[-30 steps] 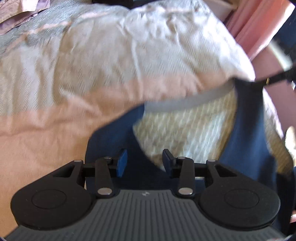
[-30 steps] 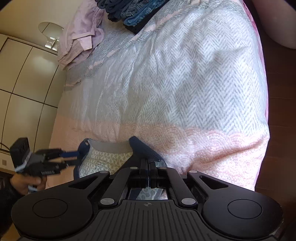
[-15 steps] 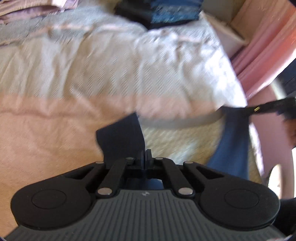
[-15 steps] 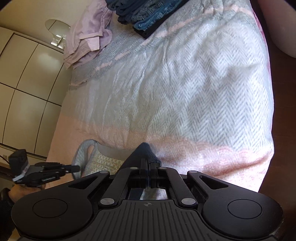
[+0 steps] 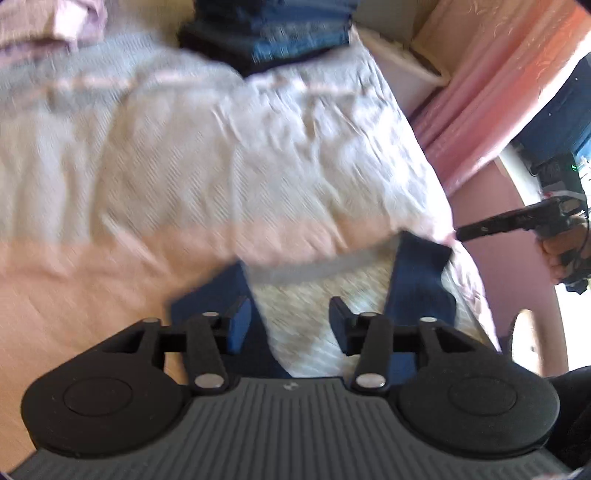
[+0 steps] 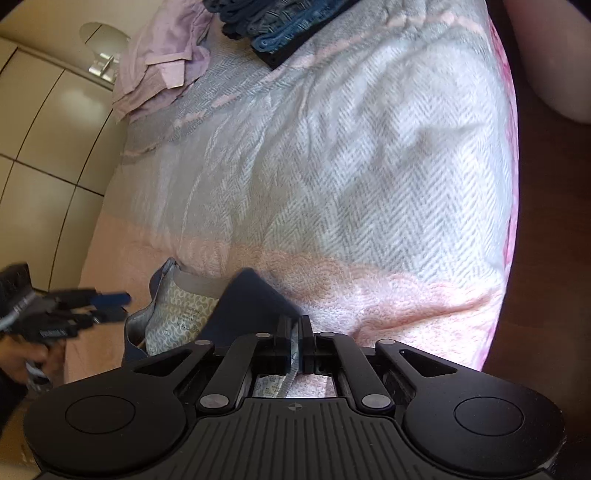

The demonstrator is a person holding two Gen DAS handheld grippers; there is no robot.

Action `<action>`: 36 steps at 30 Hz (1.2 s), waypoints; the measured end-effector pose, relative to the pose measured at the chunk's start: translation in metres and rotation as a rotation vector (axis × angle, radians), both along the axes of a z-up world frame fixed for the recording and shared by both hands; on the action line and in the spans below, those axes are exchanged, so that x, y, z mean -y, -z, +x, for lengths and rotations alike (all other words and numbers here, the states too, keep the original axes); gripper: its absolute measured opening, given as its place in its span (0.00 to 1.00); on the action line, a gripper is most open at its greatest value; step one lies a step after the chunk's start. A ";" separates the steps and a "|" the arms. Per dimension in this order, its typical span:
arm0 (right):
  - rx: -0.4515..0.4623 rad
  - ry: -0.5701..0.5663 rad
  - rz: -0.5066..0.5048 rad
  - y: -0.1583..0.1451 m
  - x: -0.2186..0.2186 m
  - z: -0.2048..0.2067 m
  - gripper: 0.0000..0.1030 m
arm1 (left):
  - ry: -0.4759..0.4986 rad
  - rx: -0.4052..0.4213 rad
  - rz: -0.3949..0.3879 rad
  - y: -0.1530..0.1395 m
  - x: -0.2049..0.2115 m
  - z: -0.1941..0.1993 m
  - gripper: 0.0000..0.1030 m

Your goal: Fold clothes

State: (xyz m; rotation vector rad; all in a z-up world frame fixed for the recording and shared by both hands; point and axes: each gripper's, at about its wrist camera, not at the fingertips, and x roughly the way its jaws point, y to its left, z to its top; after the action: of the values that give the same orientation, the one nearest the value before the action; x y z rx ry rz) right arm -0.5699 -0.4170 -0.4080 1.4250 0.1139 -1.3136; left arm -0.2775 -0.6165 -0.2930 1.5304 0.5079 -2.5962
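- the left gripper (image 5: 290, 319) hangs over the near end of the bed, its jaws apart after just opening; nothing is pinched between them, and the garment lies below the gap.
- the garment (image 5: 325, 306), a navy piece with a cream patterned inside and a grey band along its top edge, lies on the pink strip of the bedspread (image 5: 229, 155) at the near edge of the bed.
- the right gripper (image 6: 294, 341) has its jaws nearly together, clamped on a thin fold of that garment (image 6: 243, 299); pale patterned cloth shows between the pads.
- from the right wrist view the navy cloth rises in a peak just in front of the clamped jaws, with the cream lining open to its left.
- a hand (image 6: 26, 354) holds the left gripper at the left edge of that view, close beside the garment's left side.
- at the far end of the bed lies a stack of folded dark blue clothes (image 6: 273, 22), with a heap of lilac clothes (image 6: 162, 62) beside it.
- pink curtains (image 5: 491, 92) hang at the right of the bed in the left wrist view.
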 end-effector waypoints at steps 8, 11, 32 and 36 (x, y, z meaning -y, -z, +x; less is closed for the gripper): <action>-0.105 -0.192 -0.114 -0.006 0.033 0.017 0.58 | 0.114 0.112 -0.119 0.062 0.046 -0.037 0.38; -0.091 -0.270 -0.086 0.015 0.046 0.026 0.58 | 0.186 0.147 -0.094 0.088 0.046 -0.047 0.39; -0.199 -0.266 -0.213 -0.026 0.088 -0.009 0.02 | 0.019 -0.091 -0.205 0.013 0.072 -0.081 0.00; -0.235 -0.306 -0.178 0.000 0.109 -0.014 0.02 | -0.076 -0.021 -0.239 0.048 0.075 -0.090 0.03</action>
State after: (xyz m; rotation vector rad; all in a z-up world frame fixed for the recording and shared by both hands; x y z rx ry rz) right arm -0.5843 -0.5262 -0.4079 1.0525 0.3493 -1.1987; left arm -0.3678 -0.6915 -0.3411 1.3820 0.2401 -2.5108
